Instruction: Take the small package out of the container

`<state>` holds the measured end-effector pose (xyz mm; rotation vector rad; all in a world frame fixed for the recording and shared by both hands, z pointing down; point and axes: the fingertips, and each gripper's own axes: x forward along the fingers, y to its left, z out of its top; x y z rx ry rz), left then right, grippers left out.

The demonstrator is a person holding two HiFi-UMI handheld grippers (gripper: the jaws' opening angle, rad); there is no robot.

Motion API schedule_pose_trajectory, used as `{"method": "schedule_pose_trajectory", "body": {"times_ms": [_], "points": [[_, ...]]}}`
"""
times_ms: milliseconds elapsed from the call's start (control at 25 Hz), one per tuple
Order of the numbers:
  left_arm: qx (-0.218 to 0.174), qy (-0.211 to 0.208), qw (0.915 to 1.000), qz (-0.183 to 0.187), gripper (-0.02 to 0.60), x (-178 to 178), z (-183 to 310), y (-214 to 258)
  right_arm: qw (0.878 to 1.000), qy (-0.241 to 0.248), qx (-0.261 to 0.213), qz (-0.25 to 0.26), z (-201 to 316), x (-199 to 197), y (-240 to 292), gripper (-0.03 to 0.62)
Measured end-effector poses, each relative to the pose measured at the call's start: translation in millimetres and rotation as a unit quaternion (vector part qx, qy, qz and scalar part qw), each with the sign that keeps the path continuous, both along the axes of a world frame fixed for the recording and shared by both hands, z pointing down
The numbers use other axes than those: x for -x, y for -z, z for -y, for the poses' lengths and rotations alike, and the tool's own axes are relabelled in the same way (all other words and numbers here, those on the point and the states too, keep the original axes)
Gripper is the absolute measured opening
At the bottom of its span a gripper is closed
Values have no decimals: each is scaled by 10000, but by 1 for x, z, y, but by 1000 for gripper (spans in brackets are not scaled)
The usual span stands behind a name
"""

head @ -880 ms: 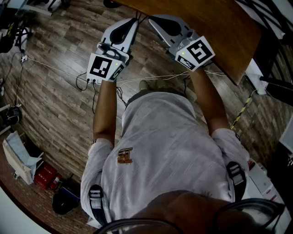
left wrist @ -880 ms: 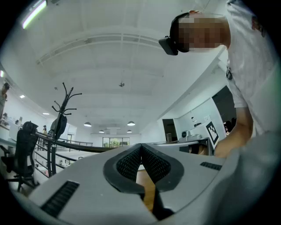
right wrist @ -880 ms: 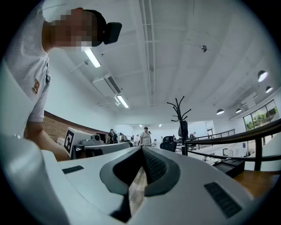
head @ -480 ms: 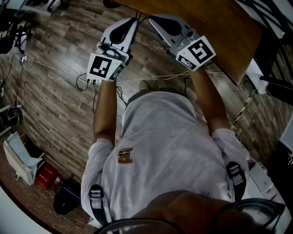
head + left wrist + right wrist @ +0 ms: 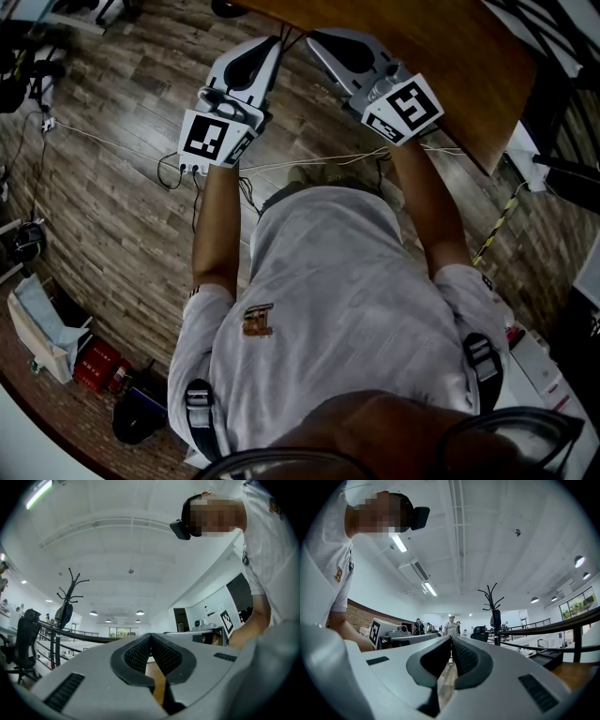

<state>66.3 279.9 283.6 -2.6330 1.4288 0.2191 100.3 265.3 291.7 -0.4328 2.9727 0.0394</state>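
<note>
No package or container shows in any view. I hold both grippers out in front of my chest, above the wood floor and pointing slightly upward. The left gripper (image 5: 270, 45), with its marker cube (image 5: 210, 137), has its dark ribbed pads (image 5: 136, 654) meeting at the tip and nothing between them. The right gripper (image 5: 311, 39), with its marker cube (image 5: 403, 107), is also shut and empty, its pads (image 5: 465, 657) pressed together. Each gripper view looks out over its closed jaws into an open office, and the other gripper's cube (image 5: 377, 633) shows at the side.
A brown wooden table (image 5: 450, 56) lies just ahead at the upper right. Thin cables (image 5: 112, 141) run over the plank floor. Bags and a red box (image 5: 92, 362) sit at the lower left. A coat stand (image 5: 66, 605), a railing (image 5: 562, 626) and distant people (image 5: 451, 626) stand in the room.
</note>
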Motion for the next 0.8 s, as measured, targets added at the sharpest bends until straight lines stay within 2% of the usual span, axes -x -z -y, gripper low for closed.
{"method": "schedule_pose_trajectory", "body": {"times_ms": [800], "points": [[2, -178, 9998, -116, 18, 92, -2, -13, 9992, -374, 72, -100, 2, 75, -15, 32]]}}
